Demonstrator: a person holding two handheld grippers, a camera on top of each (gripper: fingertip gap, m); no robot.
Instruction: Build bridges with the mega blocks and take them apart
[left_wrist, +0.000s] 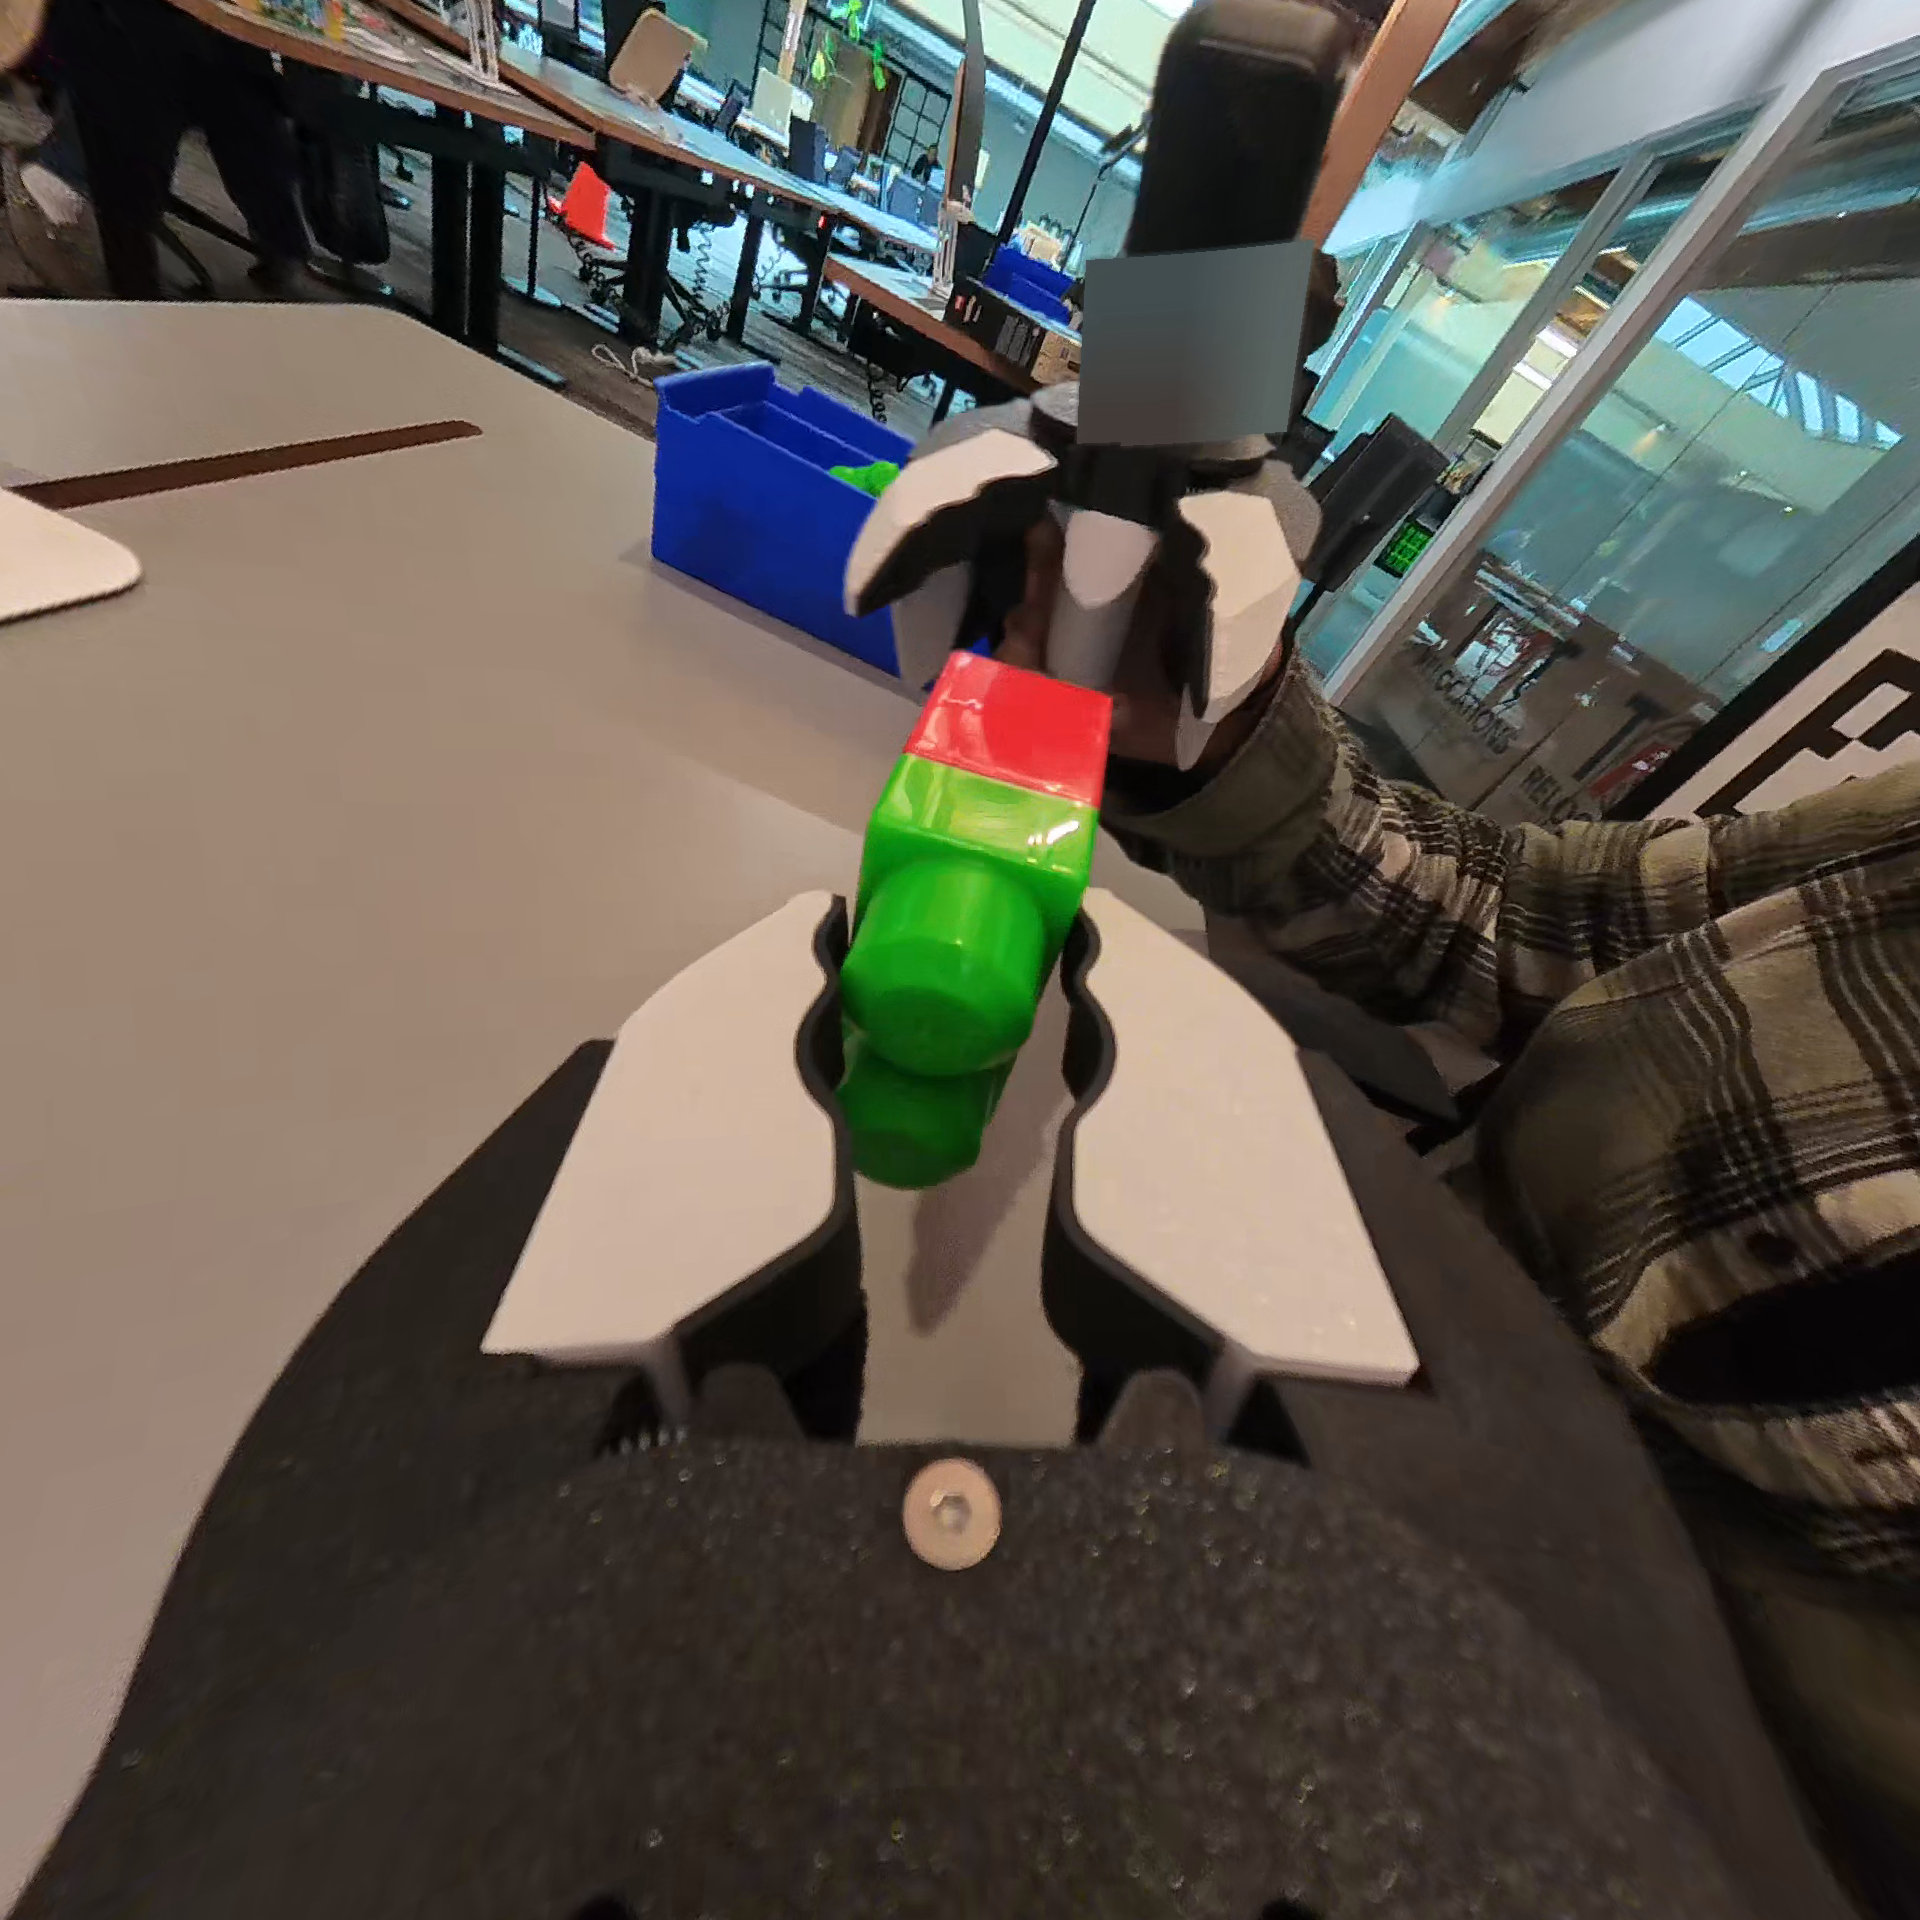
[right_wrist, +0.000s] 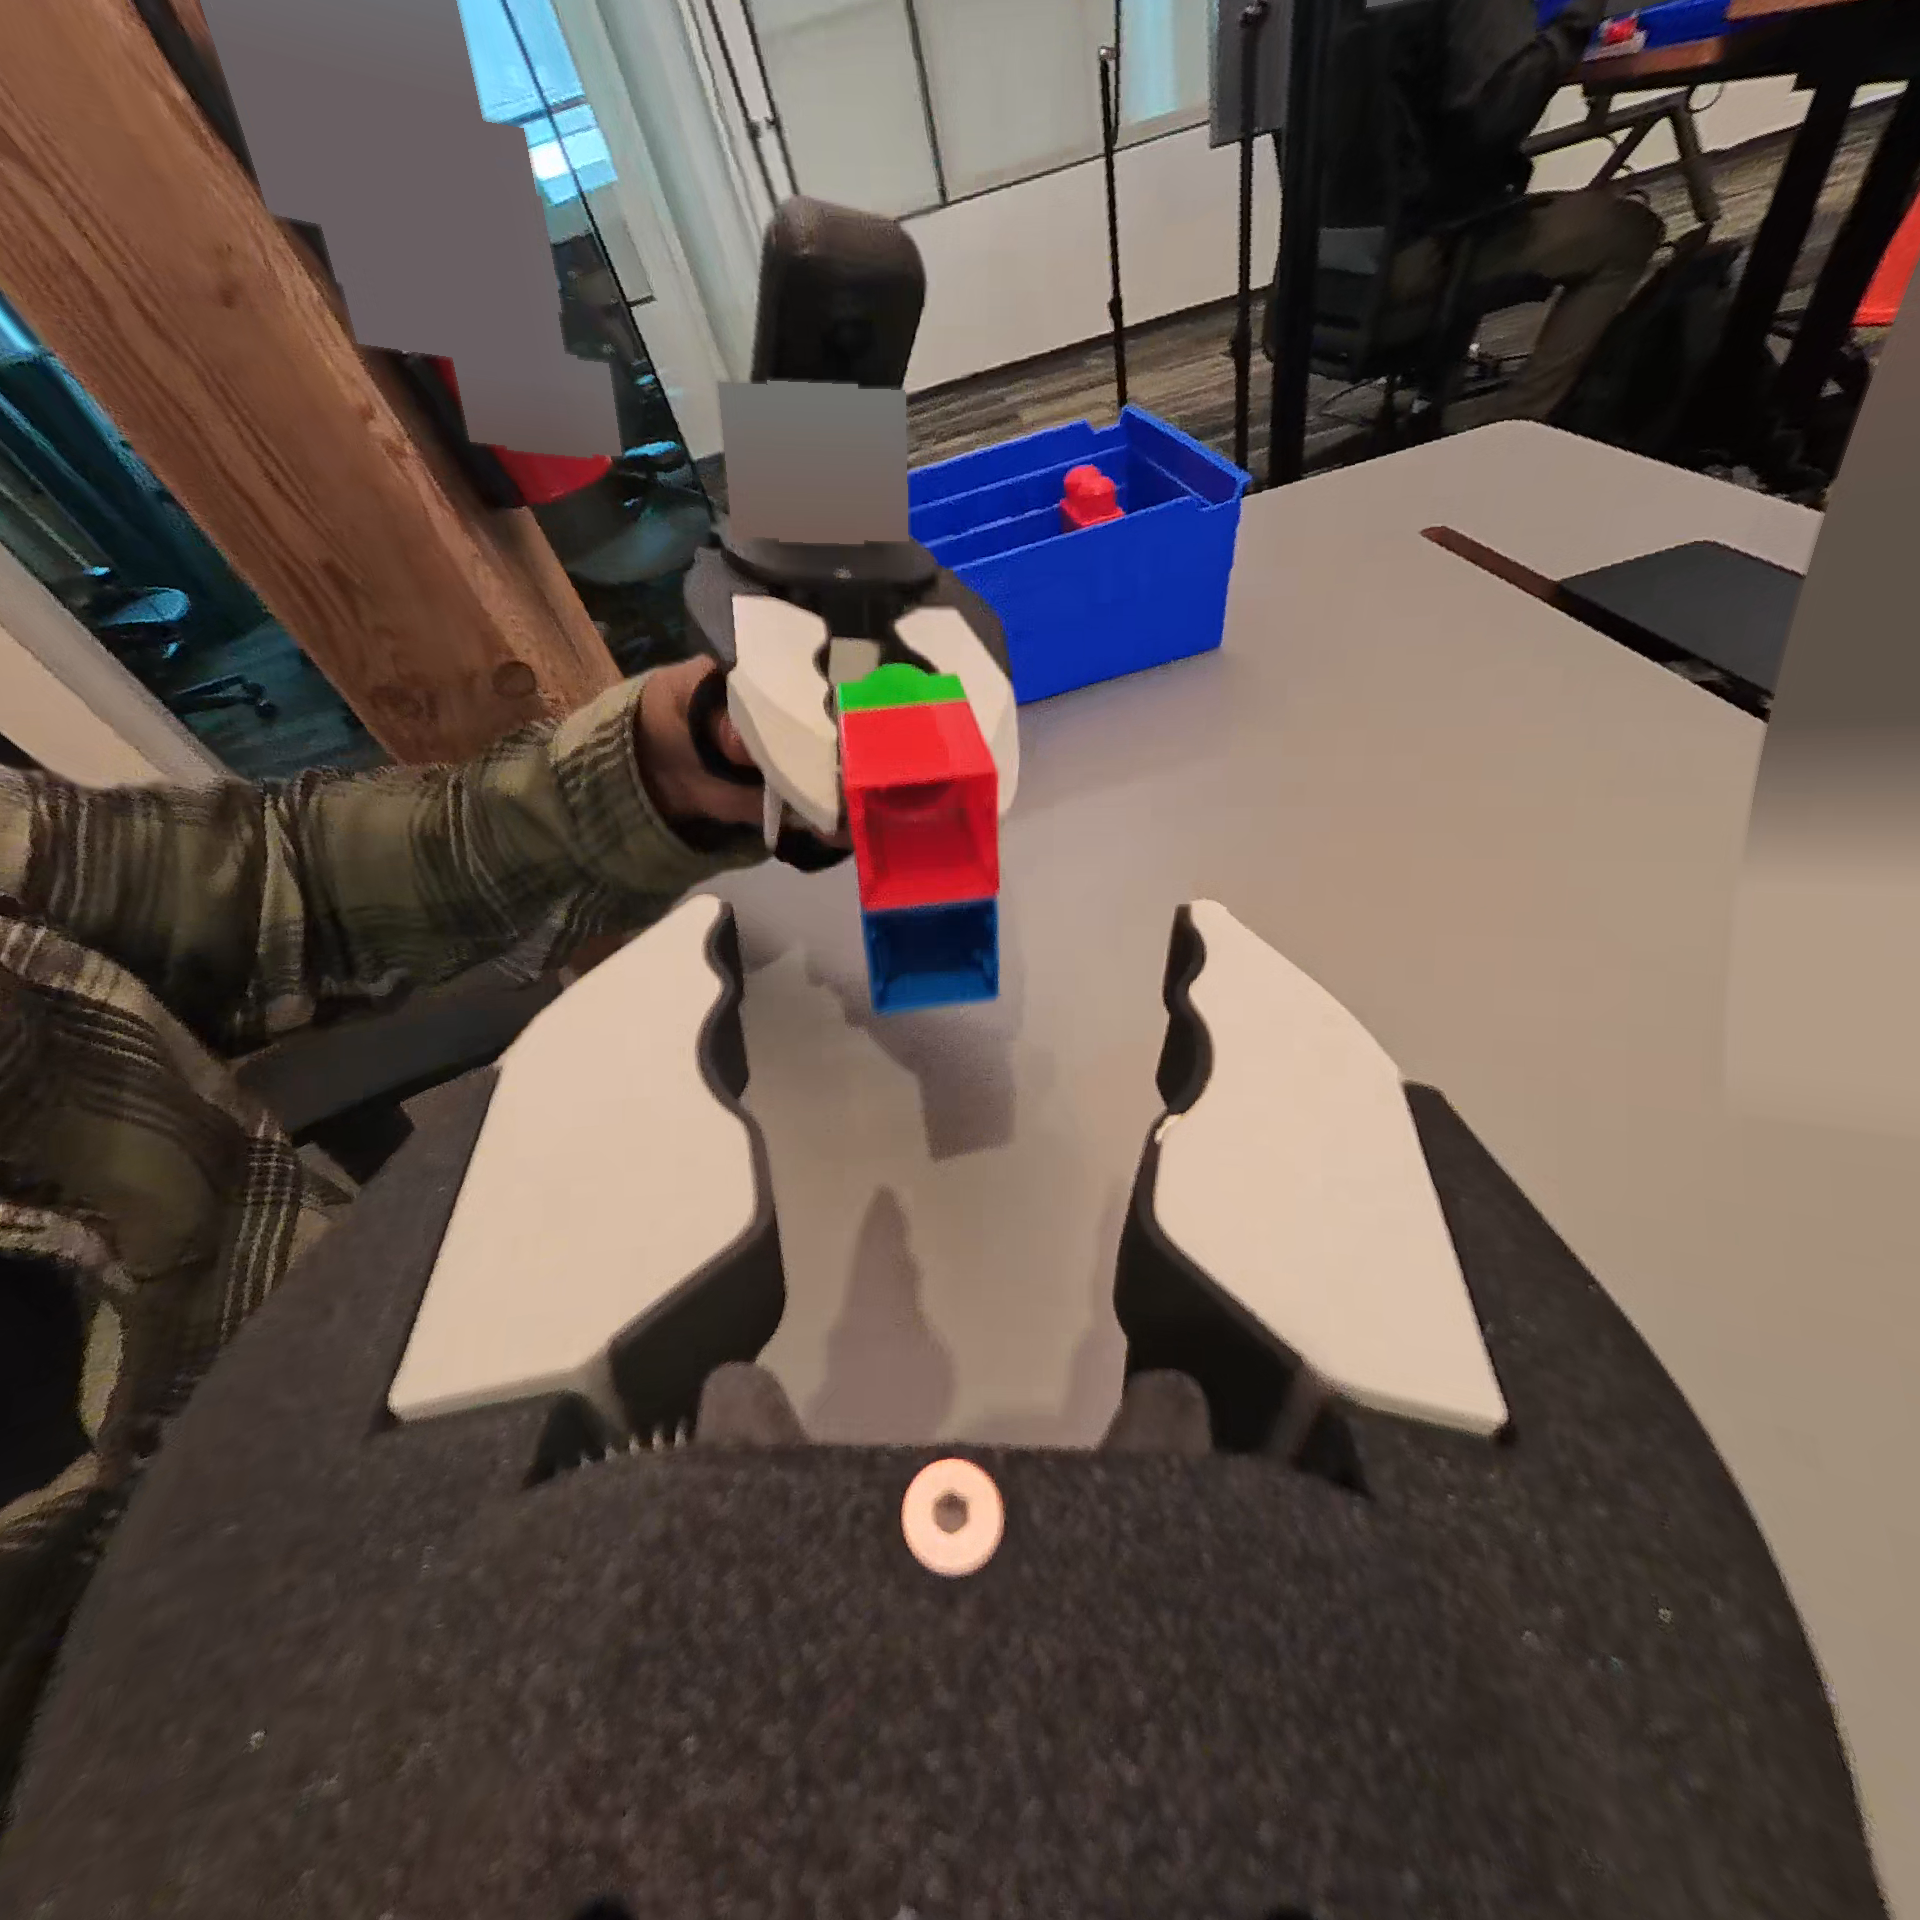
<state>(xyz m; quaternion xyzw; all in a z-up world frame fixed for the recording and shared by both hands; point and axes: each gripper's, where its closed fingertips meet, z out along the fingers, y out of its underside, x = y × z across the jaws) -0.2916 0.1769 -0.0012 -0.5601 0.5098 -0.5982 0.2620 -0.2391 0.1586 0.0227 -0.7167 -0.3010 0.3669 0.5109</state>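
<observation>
My left gripper (left_wrist: 956, 914) is shut on a green block (left_wrist: 966, 894), its studs pointing back at the camera. A red block (left_wrist: 1013, 727) is joined to the green block's far end. In the right wrist view the same stack is held above the table: green block (right_wrist: 899, 691), red block (right_wrist: 920, 821) and blue block (right_wrist: 930, 956), hollow undersides facing me, with the left gripper (right_wrist: 894, 717) behind. My right gripper (right_wrist: 956, 925) is open and empty, its fingertips just short of the stack. It also shows in the left wrist view (left_wrist: 1081, 613), open, beyond the red block.
A blue bin (right_wrist: 1101, 592) stands on the grey table (right_wrist: 1351, 831) behind the blocks, with a red block (right_wrist: 1089, 499) inside. It also shows in the left wrist view (left_wrist: 748, 499) with a green piece (left_wrist: 868, 478). A dark flat pad (right_wrist: 1683, 603) lies at the right.
</observation>
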